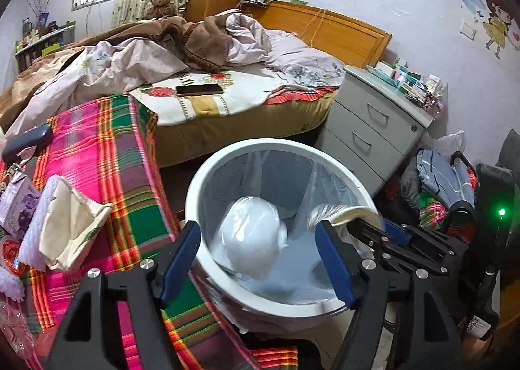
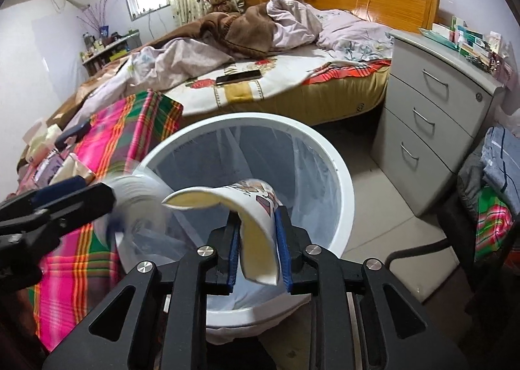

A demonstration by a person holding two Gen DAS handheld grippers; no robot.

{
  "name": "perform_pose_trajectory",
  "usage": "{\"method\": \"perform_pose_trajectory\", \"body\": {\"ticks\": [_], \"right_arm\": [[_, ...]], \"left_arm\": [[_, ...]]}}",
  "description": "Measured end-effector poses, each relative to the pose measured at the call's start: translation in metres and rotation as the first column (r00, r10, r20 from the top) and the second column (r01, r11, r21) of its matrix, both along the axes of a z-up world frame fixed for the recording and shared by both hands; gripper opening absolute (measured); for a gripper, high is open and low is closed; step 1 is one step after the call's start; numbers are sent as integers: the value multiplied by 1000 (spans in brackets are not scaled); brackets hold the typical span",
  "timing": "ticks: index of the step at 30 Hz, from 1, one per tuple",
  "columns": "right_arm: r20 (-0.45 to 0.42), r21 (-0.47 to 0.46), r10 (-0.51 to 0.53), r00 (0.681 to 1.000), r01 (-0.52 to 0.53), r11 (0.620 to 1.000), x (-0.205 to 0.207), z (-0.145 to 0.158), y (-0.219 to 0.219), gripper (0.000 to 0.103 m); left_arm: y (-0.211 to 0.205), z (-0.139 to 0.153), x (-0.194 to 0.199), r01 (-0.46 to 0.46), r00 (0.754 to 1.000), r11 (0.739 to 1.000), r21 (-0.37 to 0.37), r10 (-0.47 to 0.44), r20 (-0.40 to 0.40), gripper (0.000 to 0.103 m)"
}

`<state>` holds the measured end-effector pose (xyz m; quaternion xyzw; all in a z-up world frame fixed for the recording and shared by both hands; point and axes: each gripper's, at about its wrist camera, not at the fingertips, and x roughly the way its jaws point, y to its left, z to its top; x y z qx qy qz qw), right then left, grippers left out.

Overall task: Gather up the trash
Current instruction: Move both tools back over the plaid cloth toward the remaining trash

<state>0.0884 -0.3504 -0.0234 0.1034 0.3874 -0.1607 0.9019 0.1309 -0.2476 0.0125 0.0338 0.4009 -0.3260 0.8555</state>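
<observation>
Blue pads of the left gripper (image 1: 260, 259) are seen nearest the camera, spread wide apart over the white bin (image 1: 208, 175), with nothing pressed between them. Left of the bin, on the bright checked cloth (image 1: 107, 155), a cream cloth bag (image 1: 70, 230) and a purple carton (image 1: 19, 207) are seen; it cannot be told whether these are trash. Inside the bin, which is lined with a clear bag, a clear plastic bowl (image 1: 252, 236) is already lying, so that piece looks done. A blurred clear cup (image 2: 143, 204) is seen by the left gripper's tip, right at the bin's rim; whether it is falling in cannot be told.

Further right, the right gripper (image 2: 258, 249) is seen over the bin's mouth. Its pads are close together, with a squashed paper cup (image 2: 256, 230) between them, and the cup seems only lightly pinched. That cup is not yet in the bin. It is judged that most of this drop is done, and only the letting go is left.
</observation>
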Motion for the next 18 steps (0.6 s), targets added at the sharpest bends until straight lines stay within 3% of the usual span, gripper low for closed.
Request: {"method": "perform_pose_trajectory", "body": {"ticks": [2, 4, 8, 18], "right_arm": [[0, 3, -4, 1000, 4, 1000, -3, 0, 0, 39], [8, 8, -2, 1000, 2, 1000, -5, 1, 2, 44], [35, 9, -4, 999, 3, 1000, -8, 9, 8, 45], [121, 7, 59, 991, -61, 998, -13, 28, 44, 45]], "left_arm": [[4, 2, -1, -6, 1000, 1000, -6, 6, 3, 75], [10, 5, -4, -6, 1000, 1000, -15, 7, 11, 75], [25, 13, -9, -37, 998, 999, -10, 38, 54, 75], [84, 23, -22, -117, 990, 992, -44, 120, 69, 75]]}}
